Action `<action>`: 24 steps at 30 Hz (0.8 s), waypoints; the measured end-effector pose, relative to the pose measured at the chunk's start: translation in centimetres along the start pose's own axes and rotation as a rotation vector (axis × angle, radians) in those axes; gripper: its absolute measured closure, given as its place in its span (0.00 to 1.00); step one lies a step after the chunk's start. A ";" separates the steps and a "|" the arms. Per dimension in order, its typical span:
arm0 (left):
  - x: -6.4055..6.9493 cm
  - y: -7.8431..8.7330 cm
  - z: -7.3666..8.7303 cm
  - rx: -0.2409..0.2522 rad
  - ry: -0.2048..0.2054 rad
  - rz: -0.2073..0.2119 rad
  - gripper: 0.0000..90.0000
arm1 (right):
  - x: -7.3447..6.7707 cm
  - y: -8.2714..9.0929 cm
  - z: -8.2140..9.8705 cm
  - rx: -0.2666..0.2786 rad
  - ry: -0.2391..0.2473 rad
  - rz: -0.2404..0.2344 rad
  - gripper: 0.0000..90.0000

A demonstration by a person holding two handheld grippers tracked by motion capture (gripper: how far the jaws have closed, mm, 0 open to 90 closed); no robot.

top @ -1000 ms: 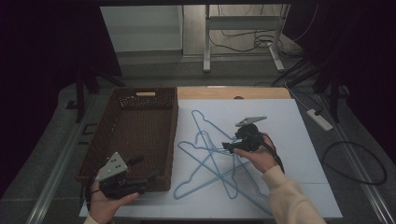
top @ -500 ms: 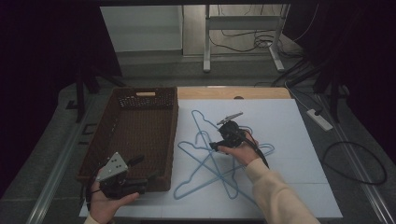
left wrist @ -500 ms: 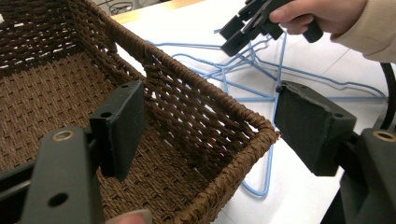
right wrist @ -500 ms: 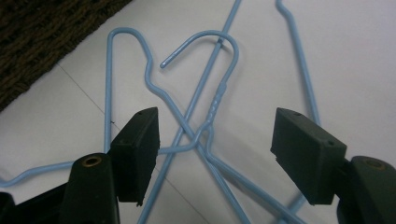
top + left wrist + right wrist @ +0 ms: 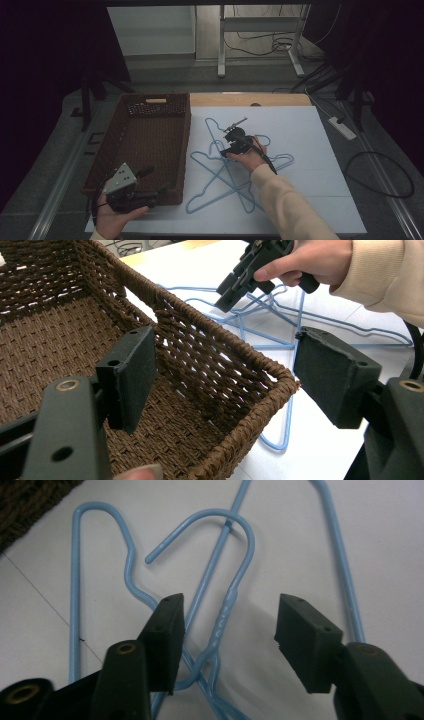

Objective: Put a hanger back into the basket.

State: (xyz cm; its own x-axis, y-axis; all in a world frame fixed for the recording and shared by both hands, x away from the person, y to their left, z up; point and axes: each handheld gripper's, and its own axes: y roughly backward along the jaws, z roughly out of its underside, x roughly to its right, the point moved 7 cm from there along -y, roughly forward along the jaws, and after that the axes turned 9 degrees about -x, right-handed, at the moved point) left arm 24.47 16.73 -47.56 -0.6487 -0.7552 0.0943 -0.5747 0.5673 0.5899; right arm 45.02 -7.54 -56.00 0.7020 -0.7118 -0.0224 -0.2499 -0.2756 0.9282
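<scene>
Hangers (image 5: 220,625) cut off by frame edges; basket (image 5: 210,370) far end cropped.

No text, label, brand, number or sign is showing legibly in any of the views. In the right gripper view, the twisted neck of a blue wire hanger (image 5: 223,622) is carrying faint pale marks, but they are too small and blurred to be read as letters or digits. In the high view, a pale tag-like patch (image 5: 155,100) is sitting on the far wall of the wicker basket (image 5: 131,165); whether anything is printed on it cannot be told.
</scene>
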 end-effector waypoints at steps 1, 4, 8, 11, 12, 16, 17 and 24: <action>0.0 0.0 0.0 0.000 0.000 -0.001 0.29 | 0.0 -0.2 0.0 -0.003 -0.003 -0.003 0.55; 0.0 0.1 0.0 0.002 0.000 -0.002 0.29 | 0.1 -0.5 0.1 -0.018 -0.016 -0.006 0.62; 0.0 0.0 0.0 0.001 0.000 -0.002 0.29 | 0.1 -0.6 0.2 -0.026 -0.038 -0.015 0.71; 0.0 0.0 0.0 0.000 -0.001 -0.003 0.29 | 0.1 -0.7 0.3 -0.034 -0.057 -0.022 0.74; 0.0 0.0 0.0 0.000 -0.001 -0.003 0.29 | 0.1 -0.7 0.3 -0.035 -0.067 -0.027 0.75; 0.0 0.0 0.0 -0.001 -0.001 -0.004 0.29 | -0.1 -0.7 0.4 -0.050 -0.096 -0.048 0.81; 0.0 0.0 0.0 -0.001 -0.002 -0.004 0.29 | -0.1 -0.8 0.4 -0.055 -0.106 -0.053 0.83; -0.1 0.0 0.0 0.000 0.000 -0.004 0.29 | 0.1 -0.6 0.5 -0.048 -0.222 -0.099 0.93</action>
State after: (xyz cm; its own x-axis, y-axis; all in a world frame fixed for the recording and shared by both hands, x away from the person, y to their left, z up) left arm 24.51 16.77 -47.59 -0.6463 -0.7576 0.0914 -0.5774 0.5638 0.5906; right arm 44.86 -7.77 -56.71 0.5563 -0.8088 -0.1907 -0.1513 -0.3243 0.9338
